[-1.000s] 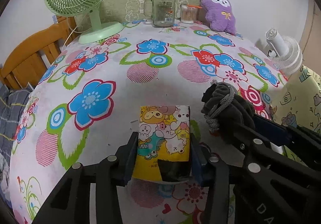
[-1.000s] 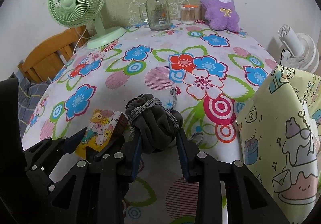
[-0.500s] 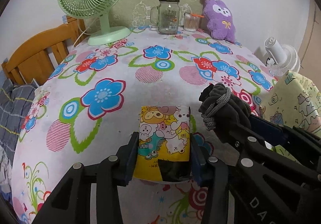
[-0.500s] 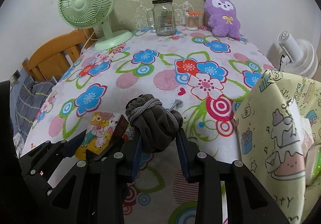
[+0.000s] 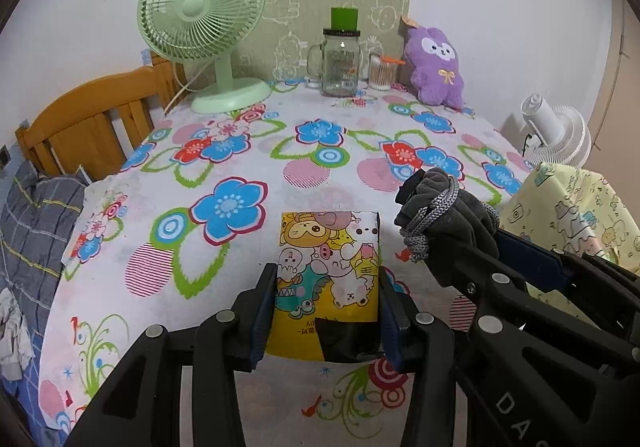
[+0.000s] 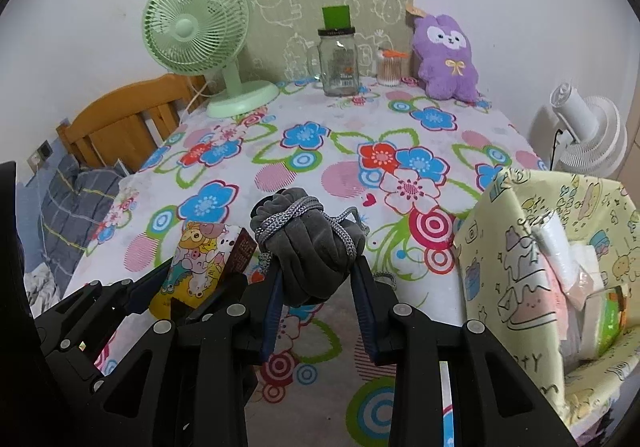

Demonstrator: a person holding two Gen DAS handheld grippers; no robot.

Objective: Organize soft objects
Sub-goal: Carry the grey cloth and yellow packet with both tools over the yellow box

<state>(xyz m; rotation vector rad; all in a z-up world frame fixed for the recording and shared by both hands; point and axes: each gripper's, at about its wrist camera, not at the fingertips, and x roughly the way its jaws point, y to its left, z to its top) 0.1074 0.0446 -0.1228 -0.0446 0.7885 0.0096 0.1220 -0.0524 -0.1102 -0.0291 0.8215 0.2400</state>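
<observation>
Currently both grippers are loaded, side by side over the near edge of the flower-print tablecloth (image 5: 240, 151). Left gripper (image 5: 326, 299) is clamped on a yellow cartoon-print packet (image 5: 328, 259), pads pressing its two long sides; the packet points away from the camera, with a dark patch at its near end. Right gripper (image 6: 318, 283) is clamped on a grey drawstring pouch (image 6: 308, 247), bunched into a ball with the cord wrapped around its top and a loose cord end trailing to the right. In the left wrist view the pouch sits just right of the packet, held clear of the cloth. A pale yellow fabric bin (image 6: 520, 247) with cartoon print stands at the table's right edge, near the right gripper, with white and pink packets visible inside. Far end of the table: green desk fan (image 5: 200, 15) at left, glass mug jar (image 5: 340, 63) with a green lid in the middle, a small cotton-swab jar (image 5: 380, 73) beside it, purple plush (image 5: 436, 71) at right. A wooden chair back (image 5: 92, 119) sits off the left edge, a white fan (image 5: 560, 135) off the right.
</observation>
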